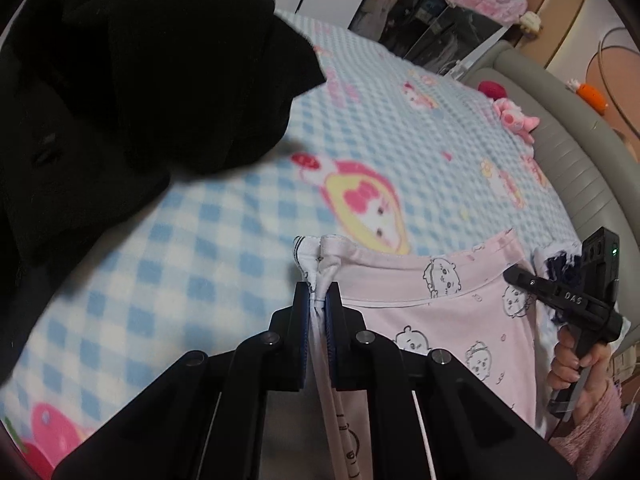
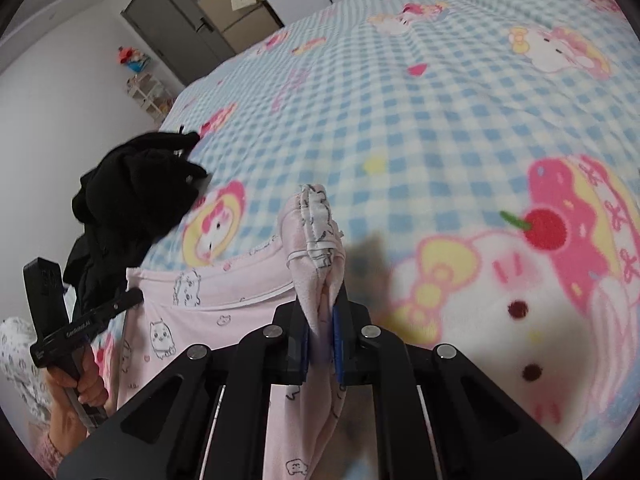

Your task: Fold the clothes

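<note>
Left gripper (image 1: 318, 308): jaws clamped on a bunched white-edged corner of 1 pink garment (image 1: 440, 312). Right gripper (image 2: 320, 340): jaws pinched narrow on the opposite bunched corner of the same pink garment (image 2: 208, 304) (printed with small cartoon faces), which hangs stretched between the 2 grippers above the checked blanket (image 1: 224, 232). 1 heap of black clothing (image 2: 136, 196) lies on the blanket beside it. Hands visible: 2, 1 per view. Containers: none discernible.

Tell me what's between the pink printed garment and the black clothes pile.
Bare blue checked blanket separates pink garment from black pile, in the left wrist view.
</note>
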Available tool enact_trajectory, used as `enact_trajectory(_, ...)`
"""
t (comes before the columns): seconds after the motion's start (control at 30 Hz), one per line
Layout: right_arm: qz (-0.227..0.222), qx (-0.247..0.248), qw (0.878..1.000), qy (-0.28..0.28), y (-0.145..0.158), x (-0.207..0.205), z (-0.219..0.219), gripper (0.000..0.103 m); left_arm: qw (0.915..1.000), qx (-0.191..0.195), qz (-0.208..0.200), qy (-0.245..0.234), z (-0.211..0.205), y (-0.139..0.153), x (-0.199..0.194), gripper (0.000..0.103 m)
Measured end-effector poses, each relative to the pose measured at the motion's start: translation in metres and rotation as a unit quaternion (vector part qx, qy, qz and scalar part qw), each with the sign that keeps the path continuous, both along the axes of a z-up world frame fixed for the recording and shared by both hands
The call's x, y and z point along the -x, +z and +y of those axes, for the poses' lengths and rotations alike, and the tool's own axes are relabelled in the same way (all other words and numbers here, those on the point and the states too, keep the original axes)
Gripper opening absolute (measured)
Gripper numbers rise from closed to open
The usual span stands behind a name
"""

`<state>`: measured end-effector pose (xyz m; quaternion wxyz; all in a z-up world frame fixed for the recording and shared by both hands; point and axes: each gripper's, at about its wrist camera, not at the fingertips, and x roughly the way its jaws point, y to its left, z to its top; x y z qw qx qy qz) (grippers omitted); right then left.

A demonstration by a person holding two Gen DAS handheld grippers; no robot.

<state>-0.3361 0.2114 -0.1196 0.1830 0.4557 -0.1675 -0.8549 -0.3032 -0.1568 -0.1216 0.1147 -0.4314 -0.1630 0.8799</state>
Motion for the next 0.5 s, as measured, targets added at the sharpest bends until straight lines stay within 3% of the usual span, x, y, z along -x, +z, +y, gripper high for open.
enact_trajectory(0.13,0.009,0.004,1.0,-0.021,0.006,0.014,0.009,0.007,0.9999,0.009,-0.002,-0.011,0.007,-0.004,0.022,0.009)
enact_trajectory(0.2,-0.01,-0.013,1.0,-0.024,-0.007,0.023,0.006,0.011,0.9989,0.0,-0.044,-0.017,0.006,-0.027,0.037,0.014)
enact_trajectory(0.23,-0.037,-0.028,0.999,-0.014,-0.024,0.03,0.0,0.019,0.9972,-0.008,-0.071,-0.021,0.005,-0.043,0.045,0.025)
enact_trajectory(0.27,-0.055,-0.03,0.998,-0.006,-0.04,0.033,-0.001,0.023,0.9961,-0.019,-0.083,-0.024,0.001,-0.051,0.048,0.025)
enact_trajectory(0.3,-0.072,-0.032,0.997,0.002,-0.056,0.036,-0.002,0.023,0.996,-0.034,-0.078,-0.027,-0.005,-0.05,0.045,0.025)
enact_trajectory(0.33,-0.068,-0.022,0.997,-0.007,-0.049,0.032,0.003,0.023,0.9963,-0.041,-0.073,-0.02,-0.011,-0.046,0.041,0.027)
enact_trajectory(0.37,-0.064,-0.012,0.998,-0.015,-0.042,0.029,0.008,0.025,0.997,-0.039,-0.066,-0.005,-0.017,-0.036,0.034,0.036)
enact_trajectory(0.4,-0.061,-0.002,0.998,-0.023,-0.035,0.026,0.014,0.027,0.9981,-0.03,-0.053,0.013,-0.022,-0.024,0.024,0.039)
enact_trajectory(0.5,-0.029,-0.008,0.999,-0.041,-0.003,0.001,0.024,0.038,0.9998,-0.003,-0.004,0.018,-0.019,0.013,-0.025,0.039)
